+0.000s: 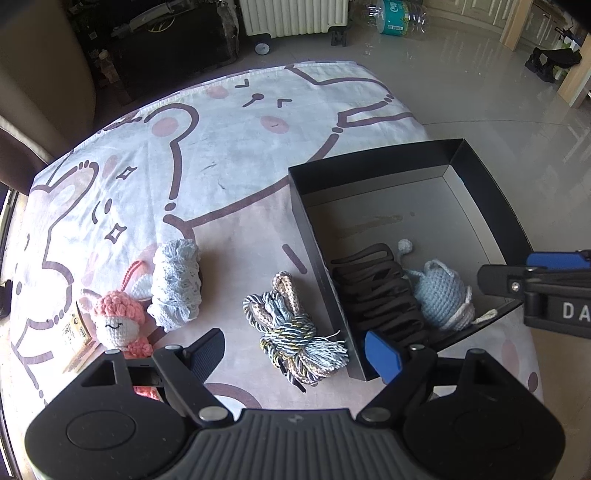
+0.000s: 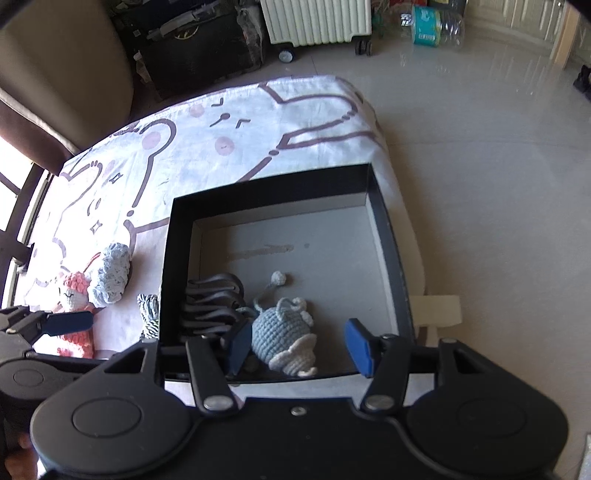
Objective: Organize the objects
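A black box (image 1: 491, 184) (image 2: 177, 236) stands on the right of the cartoon-print cloth. Inside lie a black folded strap bundle (image 1: 376, 291) (image 2: 214, 299) and a blue crochet toy (image 1: 441, 291) (image 2: 282, 328). On the cloth left of the box lie a bundle of twisted cords (image 1: 291, 332) (image 2: 149, 314), a pale blue lace roll (image 1: 177, 284) (image 2: 110, 278) and a pink crochet doll (image 1: 118, 321) (image 2: 74, 291). My left gripper (image 1: 299, 356) is open and empty above the cords. My right gripper (image 2: 299, 347) is open and empty, its jaws on either side of the blue toy just above it.
A small printed card (image 1: 75, 343) lies by the doll at the cloth's left edge. The table's right edge drops to a tiled floor (image 2: 480, 166). A white radiator (image 2: 317, 18) and a plastic bottle (image 2: 432, 26) stand on the floor behind.
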The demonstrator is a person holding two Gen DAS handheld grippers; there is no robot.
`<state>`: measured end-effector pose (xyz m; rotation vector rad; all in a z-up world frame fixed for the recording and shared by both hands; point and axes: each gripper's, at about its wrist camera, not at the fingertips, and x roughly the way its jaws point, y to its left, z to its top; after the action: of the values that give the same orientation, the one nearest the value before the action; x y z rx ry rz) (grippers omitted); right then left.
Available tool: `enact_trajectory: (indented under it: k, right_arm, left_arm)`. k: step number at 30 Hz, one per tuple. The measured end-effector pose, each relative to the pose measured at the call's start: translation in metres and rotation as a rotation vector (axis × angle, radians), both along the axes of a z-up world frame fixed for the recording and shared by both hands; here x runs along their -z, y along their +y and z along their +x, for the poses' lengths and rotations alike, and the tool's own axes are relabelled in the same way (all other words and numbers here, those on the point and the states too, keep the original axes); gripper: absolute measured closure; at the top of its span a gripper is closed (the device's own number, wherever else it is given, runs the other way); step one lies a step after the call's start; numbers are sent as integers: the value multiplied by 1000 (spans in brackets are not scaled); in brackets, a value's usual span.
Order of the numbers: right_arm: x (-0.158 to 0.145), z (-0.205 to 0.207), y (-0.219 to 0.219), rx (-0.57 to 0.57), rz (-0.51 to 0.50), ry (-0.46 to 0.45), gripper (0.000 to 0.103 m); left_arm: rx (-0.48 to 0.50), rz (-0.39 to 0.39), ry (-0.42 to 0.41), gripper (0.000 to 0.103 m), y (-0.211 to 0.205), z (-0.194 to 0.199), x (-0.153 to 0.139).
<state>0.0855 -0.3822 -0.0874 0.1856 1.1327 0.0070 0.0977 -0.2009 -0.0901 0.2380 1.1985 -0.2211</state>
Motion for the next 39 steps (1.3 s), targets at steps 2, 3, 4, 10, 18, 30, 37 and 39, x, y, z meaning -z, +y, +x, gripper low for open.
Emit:
enact_trajectory:
  k: [2, 3, 4, 10, 18, 30, 37, 39]
  right_arm:
    - [-5, -4, -1, 6, -19, -17, 45]
    - [-7, -6, 0, 8, -31, -26, 44]
    - [-10, -8, 0, 9, -42, -35, 42]
    - [-19, -22, -3, 33, -87, -68, 27]
    - [-22, -38, -13, 91, -129, -93, 16]
    - [-19, -61, -15, 139, -153, -142, 3]
    - [-7, -72, -14, 173, -125, -151, 0]
    - [-5, -74, -12, 171, -130, -152, 0]
  left_arm:
    - [4, -2, 0, 19, 0, -1, -2]
    - [7, -1, -1, 18, 0, -1, -3]
    - [10, 0, -4, 18, 0, -2, -4]
    - [18, -6, -10, 14, 3, -6, -10]
    - [17, -12, -34, 4, 11, -8, -15]
    - [34, -6, -51, 0, 18, -12, -17]
    - [63, 4, -65, 0, 19, -17, -13]
    - [58, -6, -63, 0, 22, -17, -12]
